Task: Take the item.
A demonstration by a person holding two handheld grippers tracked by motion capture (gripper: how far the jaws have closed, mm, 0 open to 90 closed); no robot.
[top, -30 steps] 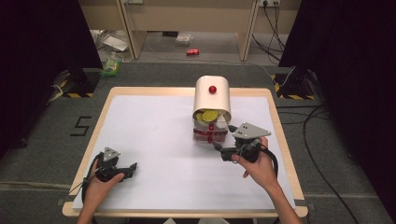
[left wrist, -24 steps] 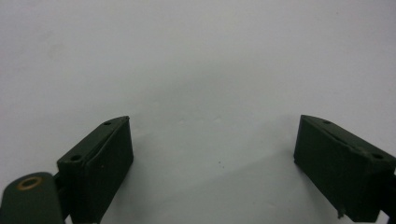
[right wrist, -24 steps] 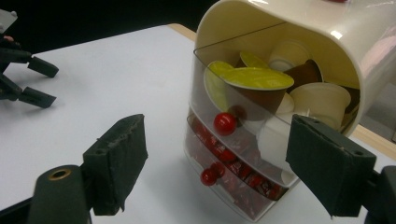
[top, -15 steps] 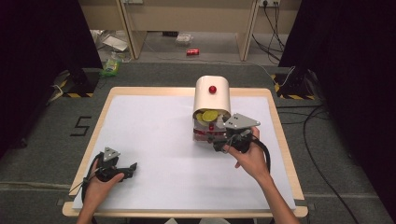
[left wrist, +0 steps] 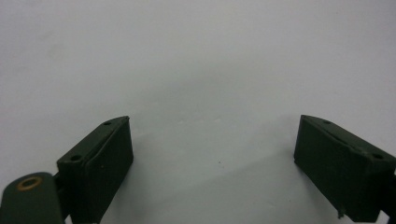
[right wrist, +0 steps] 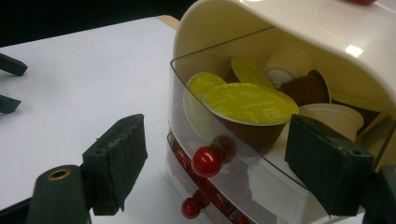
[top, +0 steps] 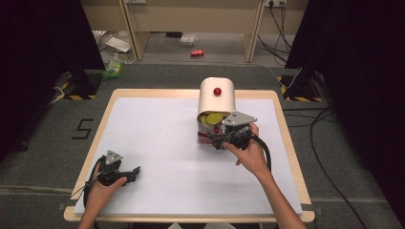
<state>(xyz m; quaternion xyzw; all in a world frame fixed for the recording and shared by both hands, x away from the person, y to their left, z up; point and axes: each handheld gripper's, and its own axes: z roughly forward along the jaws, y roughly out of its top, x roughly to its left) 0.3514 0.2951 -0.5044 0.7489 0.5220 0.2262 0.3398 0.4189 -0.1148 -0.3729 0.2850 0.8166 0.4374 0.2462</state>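
Note:
A cream capsule dispenser (top: 217, 101) stands at the table's far middle, a red knob on its domed top. Its clear upper drawer (right wrist: 261, 163) is pulled partly out and holds several capsules, two with yellow-green lids (right wrist: 250, 103). My right gripper (top: 218, 141) is at the drawer's front, open, and its jaws stand either side of the drawer's red knob (right wrist: 206, 161) without touching it. A second red knob (right wrist: 190, 207) sits on the drawer below. My left gripper (top: 133, 172) rests open near the front left of the white table, nothing between its jaws (left wrist: 212, 140).
The white sheet (top: 157, 143) covers the wooden table (top: 286, 143), and cables trail from both grippers. Beyond the table there is grey floor, a red can (top: 197, 53) and litter by wooden furniture legs.
My right hand has carried its gripper away from me and slightly left, closing in on the dispenser's drawer front. The left hand and its gripper have stayed put.

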